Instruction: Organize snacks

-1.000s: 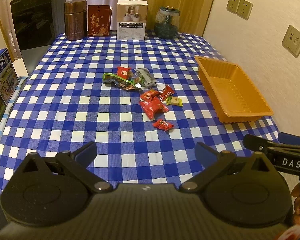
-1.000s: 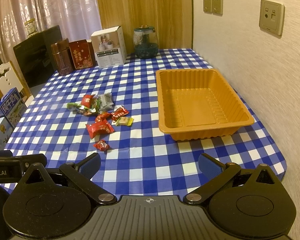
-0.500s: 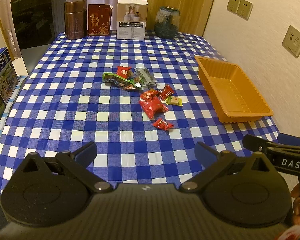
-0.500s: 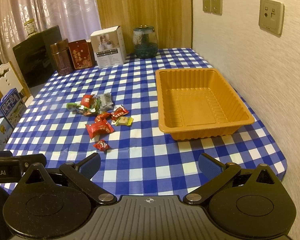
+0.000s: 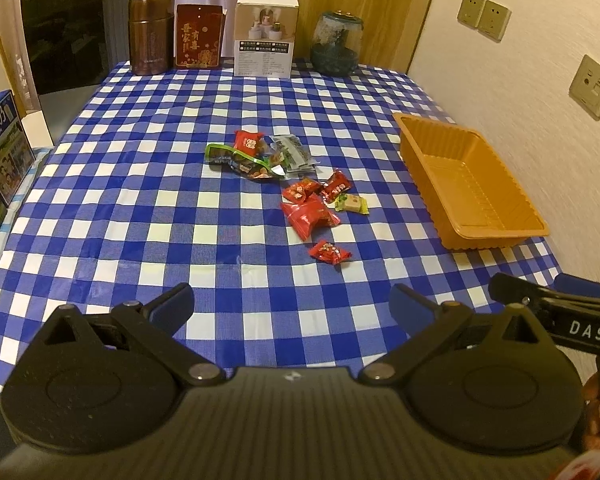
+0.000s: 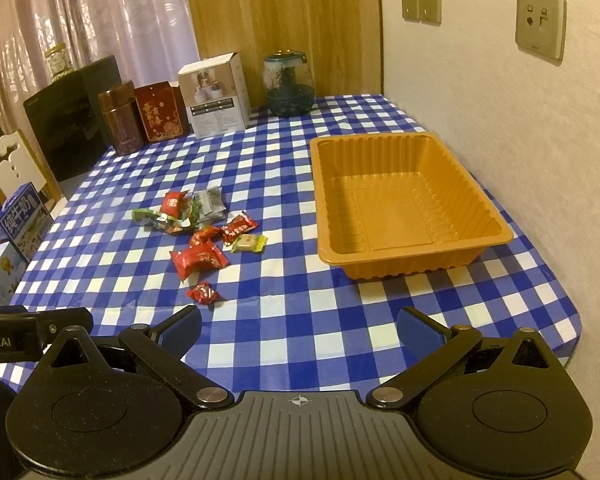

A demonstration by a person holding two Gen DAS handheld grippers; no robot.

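Several wrapped snacks lie in a loose pile mid-table on the blue checked cloth: a big red packet, a small red candy nearest me, a yellow-green sweet, a green packet. An empty orange tray sits to their right near the wall. My left gripper hovers open over the table's near edge, short of the small candy. My right gripper is open too, nothing between its fingers.
Along the far edge stand a brown canister, a red box, a white box and a glass jar. A milk carton stands off the left side. The wall runs close on the right.
Both grippers have barely shifted, drifting slightly back; the snacks and the tray lie where they were.
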